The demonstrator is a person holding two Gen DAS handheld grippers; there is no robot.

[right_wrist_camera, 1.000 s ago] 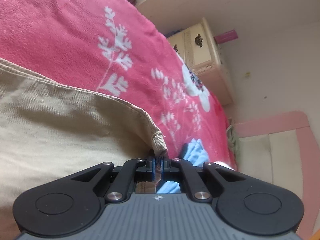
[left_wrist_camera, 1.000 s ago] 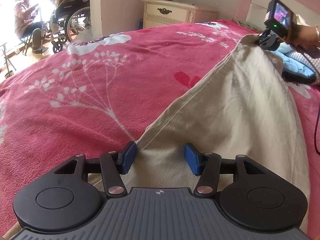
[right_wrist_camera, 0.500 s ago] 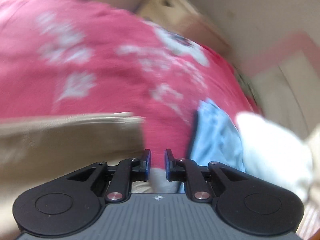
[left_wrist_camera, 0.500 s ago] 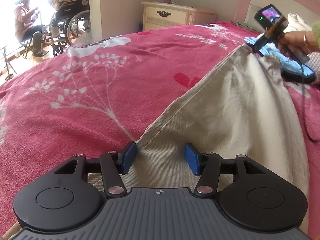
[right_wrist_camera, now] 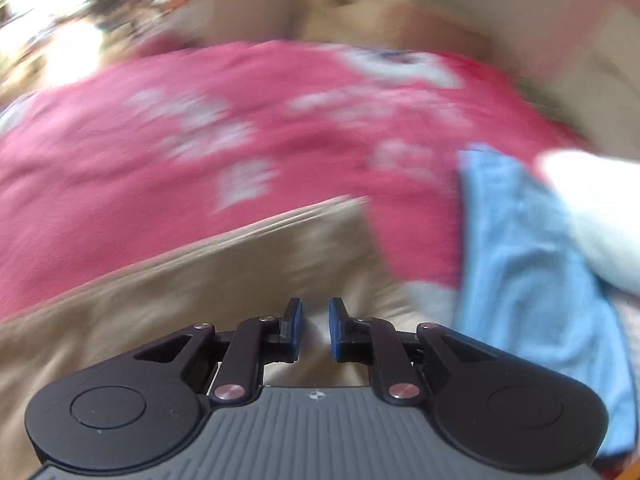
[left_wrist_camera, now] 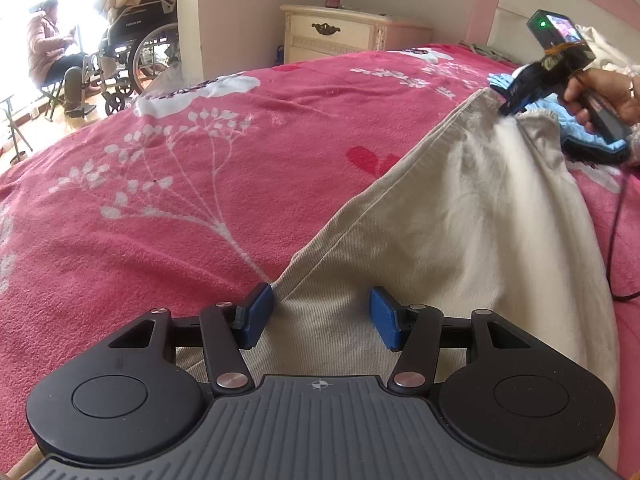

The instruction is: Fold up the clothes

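Beige trousers (left_wrist_camera: 460, 216) spread flat across the pink flowered bedspread (left_wrist_camera: 200, 184), one long edge running diagonally away toward the headboard. Left gripper (left_wrist_camera: 322, 316) low over the near end of the trousers, blue fingers (left_wrist_camera: 258, 316) standing wide, the left one right at the cloth's edge, nothing pinched between them. Right gripper (right_wrist_camera: 314, 330) at the far end, seen from the left wrist view in a hand (left_wrist_camera: 600, 92), tips just over the trouser hem. Fingers (right_wrist_camera: 294, 328) narrowly parted, a slim gap showing beige cloth behind; probably not gripping, though blur makes that hard to confirm. Light blue garment (right_wrist_camera: 528, 264) lying just beside the hem, white fabric (right_wrist_camera: 592, 208) beyond it. Cream nightstand (left_wrist_camera: 340, 36) past the bed.
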